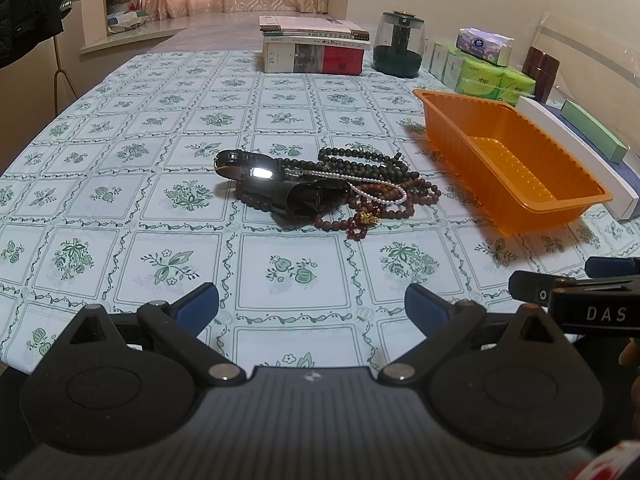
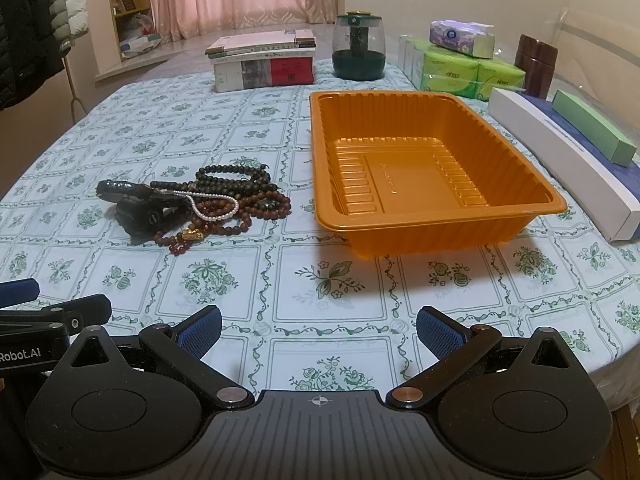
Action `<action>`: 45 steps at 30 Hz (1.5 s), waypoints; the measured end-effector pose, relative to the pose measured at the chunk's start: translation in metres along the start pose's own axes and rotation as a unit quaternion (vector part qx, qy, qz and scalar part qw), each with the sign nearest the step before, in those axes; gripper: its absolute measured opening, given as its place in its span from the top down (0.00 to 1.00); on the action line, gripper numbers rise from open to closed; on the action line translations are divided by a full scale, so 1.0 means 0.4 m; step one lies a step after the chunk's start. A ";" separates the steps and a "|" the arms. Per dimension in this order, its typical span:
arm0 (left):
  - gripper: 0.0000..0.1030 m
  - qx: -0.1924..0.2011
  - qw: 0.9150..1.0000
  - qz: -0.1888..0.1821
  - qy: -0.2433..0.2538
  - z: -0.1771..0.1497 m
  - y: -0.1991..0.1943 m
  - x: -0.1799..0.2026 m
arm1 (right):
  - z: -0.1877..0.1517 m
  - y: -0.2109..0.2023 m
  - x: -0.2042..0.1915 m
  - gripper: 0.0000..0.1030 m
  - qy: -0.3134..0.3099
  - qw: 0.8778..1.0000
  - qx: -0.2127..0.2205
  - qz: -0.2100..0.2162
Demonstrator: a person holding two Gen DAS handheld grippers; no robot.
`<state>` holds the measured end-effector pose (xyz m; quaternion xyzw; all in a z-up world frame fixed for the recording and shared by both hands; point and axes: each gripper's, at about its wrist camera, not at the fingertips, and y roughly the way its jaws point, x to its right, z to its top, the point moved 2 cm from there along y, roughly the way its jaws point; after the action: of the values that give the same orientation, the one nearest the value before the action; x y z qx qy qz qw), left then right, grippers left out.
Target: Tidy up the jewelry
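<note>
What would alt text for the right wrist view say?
An empty orange tray sits on a floral tablecloth, with a tangled pile of bead necklaces to its left. The open right claw frames the bottom edge; books stand behind.

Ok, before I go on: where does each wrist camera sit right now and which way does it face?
Left wrist: behind the open left gripper, low over the table, facing the jewelry pile; right gripper at its right edge.
Right wrist: behind the open right gripper, facing the empty orange tray; left gripper's finger at its left edge.
Shared: pile, tray, books, tissue packs.
</note>
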<state>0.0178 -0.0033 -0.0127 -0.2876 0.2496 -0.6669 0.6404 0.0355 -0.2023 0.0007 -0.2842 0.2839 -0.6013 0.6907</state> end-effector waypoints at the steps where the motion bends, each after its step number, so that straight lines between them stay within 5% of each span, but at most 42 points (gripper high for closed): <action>1: 0.04 0.000 1.000 0.000 0.000 0.000 0.000 0.000 | 0.000 0.000 0.001 0.00 0.000 1.000 0.000 0.000; 8: 0.04 -0.001 1.000 -0.010 -0.015 0.011 -0.004 -0.009 | 0.005 -0.002 0.041 0.00 0.071 0.996 -0.009 0.044; 18: 0.05 0.002 0.996 -0.054 -0.070 0.055 0.018 -0.051 | 0.083 -0.070 0.223 0.00 0.143 0.987 0.071 0.012; 25: 0.05 0.001 0.994 -0.070 -0.084 0.079 0.058 -0.054 | 0.180 -0.050 0.400 0.02 0.125 0.986 0.105 -0.047; 27: 0.05 0.006 0.995 -0.070 -0.075 0.086 0.069 -0.049 | 0.195 -0.025 0.446 0.18 0.121 0.986 0.104 -0.042; 31: 0.05 0.016 0.996 -0.066 -0.053 0.091 0.089 -0.036 | 0.196 0.051 0.522 0.29 0.130 0.988 0.079 -0.027; 38: 0.06 0.015 0.998 -0.066 -0.019 0.099 0.134 -0.008 | 0.188 0.148 0.573 0.64 0.130 0.991 0.037 -0.001; 45: 0.06 0.015 0.997 -0.075 -0.012 0.104 0.156 0.008 | 0.193 0.186 0.575 0.81 0.139 0.990 0.016 0.025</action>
<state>0.0914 -0.0087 -0.0265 -0.3039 0.2090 -0.7134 0.5959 0.1684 -0.4178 -0.0133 -0.1795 0.3744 -0.6219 0.6639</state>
